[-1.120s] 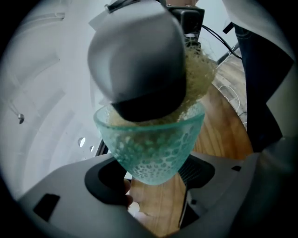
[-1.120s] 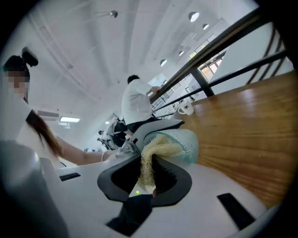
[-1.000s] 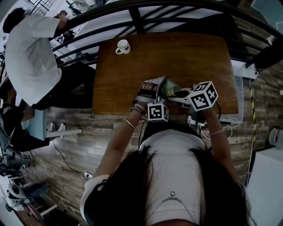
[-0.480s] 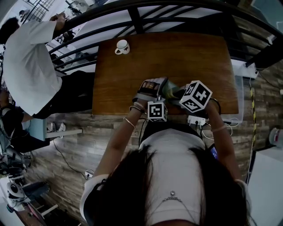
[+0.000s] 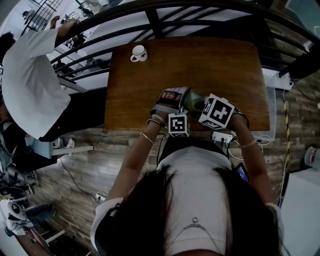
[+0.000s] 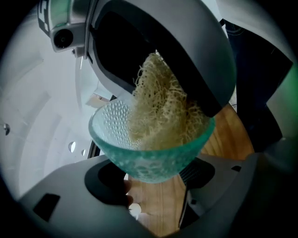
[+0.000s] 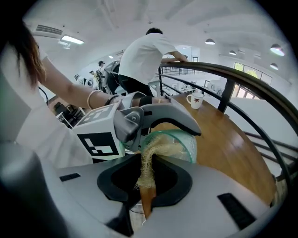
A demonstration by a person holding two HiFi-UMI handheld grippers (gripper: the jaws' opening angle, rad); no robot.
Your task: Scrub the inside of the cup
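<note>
A teal dimpled glass cup sits tilted between the jaws of my left gripper, which is shut on it. A pale straw-coloured loofah scrubber fills the inside of the cup. My right gripper is shut on the scrubber's near end and pushes it down into the cup. In the head view both grippers meet over the table's near edge: the left gripper, the cup and the right gripper sit close together.
The wooden table carries a white mug at its far left corner. A dark curved railing runs behind the table. A person in a white shirt leans on the railing at the left. The floor below is wood-patterned.
My right gripper has rolled and shifted a little left toward the cup, its marker cube now showing a different face. The left gripper has hardly moved. The person in white shifted slightly.
</note>
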